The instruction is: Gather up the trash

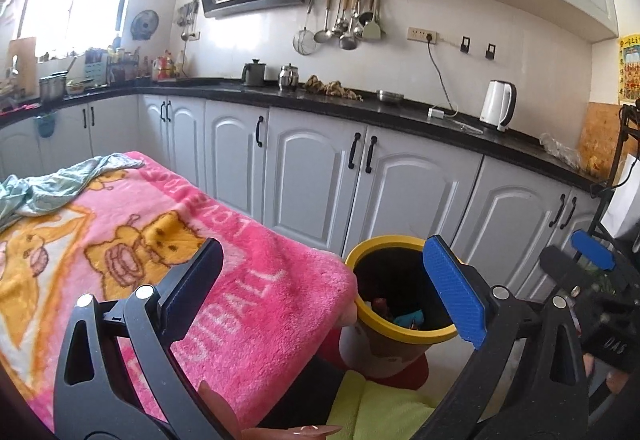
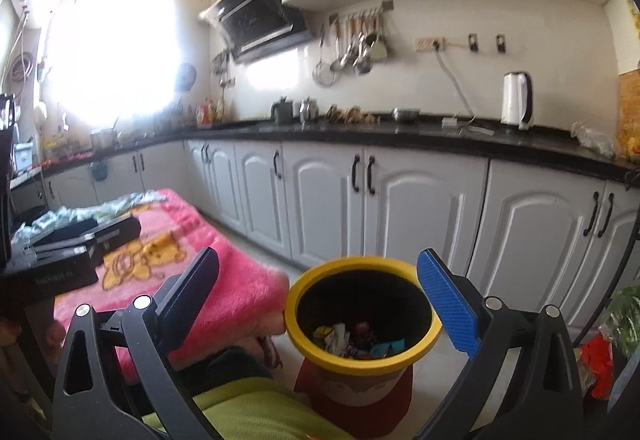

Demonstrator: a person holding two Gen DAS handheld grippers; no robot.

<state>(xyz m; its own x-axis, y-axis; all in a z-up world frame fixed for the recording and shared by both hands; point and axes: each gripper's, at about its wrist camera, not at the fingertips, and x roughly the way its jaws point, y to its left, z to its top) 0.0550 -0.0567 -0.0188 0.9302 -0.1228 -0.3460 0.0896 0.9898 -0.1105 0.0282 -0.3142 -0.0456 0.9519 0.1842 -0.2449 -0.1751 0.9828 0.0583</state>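
I hold both grippers above the bin, and both stand wide apart with nothing between their fingers. My left gripper spreads its dark finger over the pink blanket and its blue finger across the right side of the bin. The bin sits low and right of centre in that view, its yellow rim pressed against the blanket's near right corner. Inside I make out a few coloured wrappers, though most of the interior is dark.

My right gripper hangs more squarely over the bin. Its dark finger lies left of the rim, over the blanket; its blue finger overlaps the rim's right edge. Between the two fingers the bin's mouth is open to me, and the trash lies in a heap at the bottom: crumpled wrappers, white, red and blue. The bin stands on the floor, its rim touching the blanket's corner.

In the left view my right gripper shows at the far right edge, beside the bin. A pale cloth lies crumpled at the blanket's far left corner. Behind, a kettle stands near the worktop's right end.
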